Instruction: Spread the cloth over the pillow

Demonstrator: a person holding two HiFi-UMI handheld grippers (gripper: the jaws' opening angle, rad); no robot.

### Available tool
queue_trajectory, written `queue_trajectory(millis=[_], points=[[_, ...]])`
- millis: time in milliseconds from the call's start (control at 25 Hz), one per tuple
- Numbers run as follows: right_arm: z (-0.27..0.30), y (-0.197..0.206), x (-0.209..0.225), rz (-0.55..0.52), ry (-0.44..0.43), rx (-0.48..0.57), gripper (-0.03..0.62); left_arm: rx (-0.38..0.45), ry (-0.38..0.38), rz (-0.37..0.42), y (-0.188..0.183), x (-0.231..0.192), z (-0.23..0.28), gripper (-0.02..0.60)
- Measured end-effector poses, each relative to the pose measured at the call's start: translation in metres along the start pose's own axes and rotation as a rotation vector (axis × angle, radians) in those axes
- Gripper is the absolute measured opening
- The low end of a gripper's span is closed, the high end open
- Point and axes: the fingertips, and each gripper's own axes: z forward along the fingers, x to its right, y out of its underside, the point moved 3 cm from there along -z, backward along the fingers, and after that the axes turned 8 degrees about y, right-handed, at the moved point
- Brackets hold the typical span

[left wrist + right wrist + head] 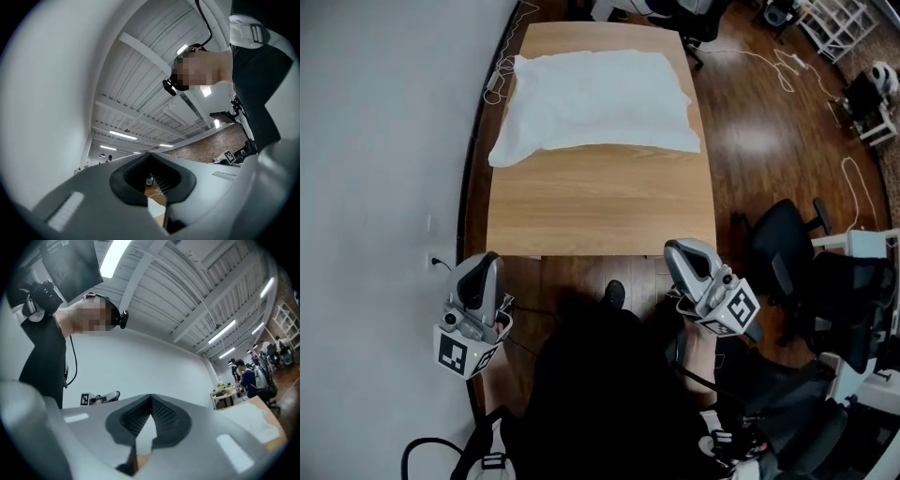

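A white cloth [595, 103] lies rumpled across the far end of the wooden table [600, 202]; it bulges as if padded, and I cannot make out a separate pillow under it. Both grippers are held off the table's near edge, far from the cloth. My left gripper [483, 264] is at the lower left, my right gripper [684, 251] at the lower right. In the left gripper view the left gripper [151, 157] has its jaws shut and empty, tilted up at the ceiling. The right gripper [151, 400] is also shut and empty, with the cloth [255, 420] at the right edge.
A white wall runs along the table's left side, with a socket [431, 261] low on it. Black office chairs [787, 246] stand to the right on the wood floor, where white cables [858, 187] trail. People [244, 376] work at distant desks.
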Motion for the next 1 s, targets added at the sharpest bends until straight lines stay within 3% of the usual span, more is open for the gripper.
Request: queue_trajectory(millis=[80, 240, 320, 640, 1000], points=[[0.006, 0.010, -0.014, -0.008, 0.021, -0.026, 0.000, -0.006, 0.017, -0.022, -0.005, -0.001, -0.015, 0.003], [0.021, 0.038, -0.022, -0.020, 0.047, -0.074, 0.000, -0.002, 0.117, -0.138, 0.055, -0.008, 0.002, 0.003], [0.017, 0.037, -0.027, -0.028, 0.050, -0.079, 0.002, 0.002, 0.166, -0.176, 0.064, 0.006, 0.013, 0.003], [0.006, -0.004, -0.027, -0.103, -0.011, 0.001, 0.002, 0.032, 0.246, -0.167, 0.058, 0.052, 0.043, 0.003], [-0.006, 0.006, -0.022, -0.087, -0.039, -0.058, 0.002, 0.003, 0.170, -0.151, 0.054, 0.063, 0.034, 0.003]])
